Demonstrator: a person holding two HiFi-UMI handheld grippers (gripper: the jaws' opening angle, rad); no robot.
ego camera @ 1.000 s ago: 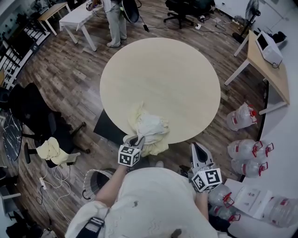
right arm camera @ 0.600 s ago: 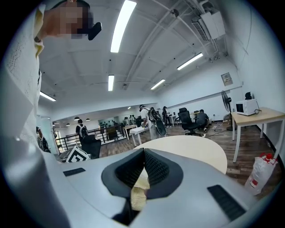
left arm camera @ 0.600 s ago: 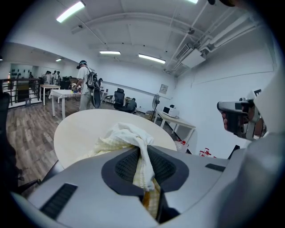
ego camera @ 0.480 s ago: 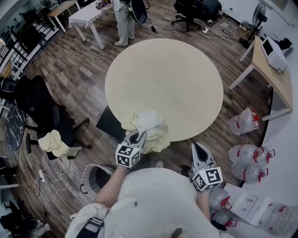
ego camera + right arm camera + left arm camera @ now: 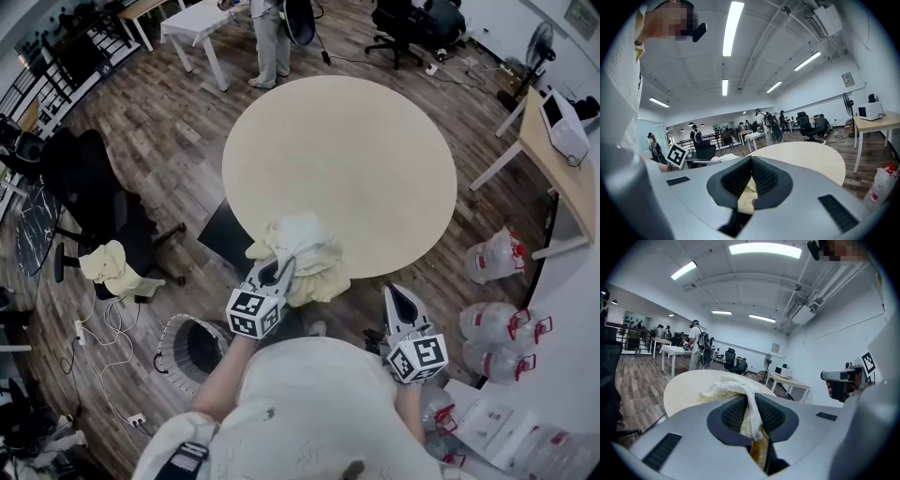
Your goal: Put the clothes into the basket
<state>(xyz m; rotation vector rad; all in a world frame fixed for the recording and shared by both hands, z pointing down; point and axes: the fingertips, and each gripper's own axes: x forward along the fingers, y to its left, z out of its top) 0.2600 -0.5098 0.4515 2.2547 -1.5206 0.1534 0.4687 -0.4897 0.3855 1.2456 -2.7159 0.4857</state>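
Left tongs [image 5: 274, 272] clamp the pale clothes [image 5: 302, 251] at the table [image 5: 356, 141] edge; right tongs [image 5: 401, 298] closed, empty. Pickup apparently in hand; next, carry the bundle down into the floor basket [image 5: 187, 349].

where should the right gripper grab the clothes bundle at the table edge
Probably the loose yellow fold on the right side of the clothes, sagging over the table edge. Come from the right, roughly level: the left gripper already pinches the white part on the left, and the right gripper waits on that side.
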